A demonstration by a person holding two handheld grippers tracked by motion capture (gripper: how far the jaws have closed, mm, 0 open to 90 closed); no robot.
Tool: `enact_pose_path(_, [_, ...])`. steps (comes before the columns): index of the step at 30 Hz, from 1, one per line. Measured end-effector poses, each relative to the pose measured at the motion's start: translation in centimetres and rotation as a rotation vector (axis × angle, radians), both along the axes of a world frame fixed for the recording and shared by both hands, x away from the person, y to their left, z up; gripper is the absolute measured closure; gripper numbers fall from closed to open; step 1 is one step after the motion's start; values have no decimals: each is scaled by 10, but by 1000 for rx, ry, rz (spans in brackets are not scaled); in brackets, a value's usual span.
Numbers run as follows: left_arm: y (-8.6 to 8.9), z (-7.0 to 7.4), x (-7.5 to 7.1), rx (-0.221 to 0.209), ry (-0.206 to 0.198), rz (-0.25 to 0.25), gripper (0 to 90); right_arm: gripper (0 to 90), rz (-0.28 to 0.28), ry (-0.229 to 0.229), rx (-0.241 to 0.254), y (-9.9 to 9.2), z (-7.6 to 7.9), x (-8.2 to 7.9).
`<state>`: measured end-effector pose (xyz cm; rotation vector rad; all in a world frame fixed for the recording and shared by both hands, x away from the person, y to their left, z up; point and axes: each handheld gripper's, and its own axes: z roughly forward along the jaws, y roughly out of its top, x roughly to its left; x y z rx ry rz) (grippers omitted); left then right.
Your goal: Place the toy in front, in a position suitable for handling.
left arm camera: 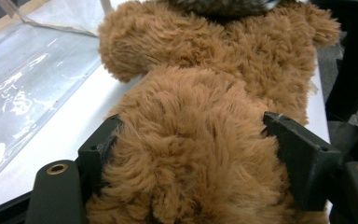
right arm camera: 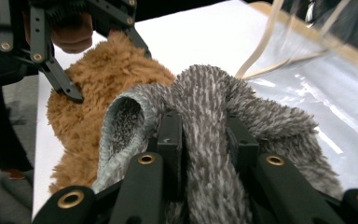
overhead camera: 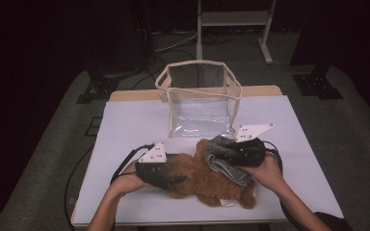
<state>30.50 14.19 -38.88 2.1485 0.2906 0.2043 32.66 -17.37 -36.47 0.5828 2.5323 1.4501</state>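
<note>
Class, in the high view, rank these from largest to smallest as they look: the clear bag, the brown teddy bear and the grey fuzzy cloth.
1. Clear bag, standing farther from the camera.
2. Brown teddy bear, close behind it and partly covered, so this order is unsure.
3. Grey fuzzy cloth, plainly smallest.

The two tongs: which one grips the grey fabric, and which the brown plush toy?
The right tongs pinch a fold of the grey fabric. The left tongs straddle the brown plush toy, pressing into its fur.

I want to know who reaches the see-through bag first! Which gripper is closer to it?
Right. The right gripper, pinching grey cloth, sits just before the clear bag; the left gripper is farther back.
</note>
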Motion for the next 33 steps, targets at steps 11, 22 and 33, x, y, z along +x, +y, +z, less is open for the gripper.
enact_pose_path(11, [1,-9,4,-36,93,-21,21,736,40,-50,27,-6,-20,-37])
enact_pose_path(22, [-39,-16,3,11,-11,7,213,718,-23,-22,-12,-34,-10,-27])
enact_pose_path(33, [-83,-10,8,46,-105,13,257,709,-123,-8,-1,-77,-5,-34])
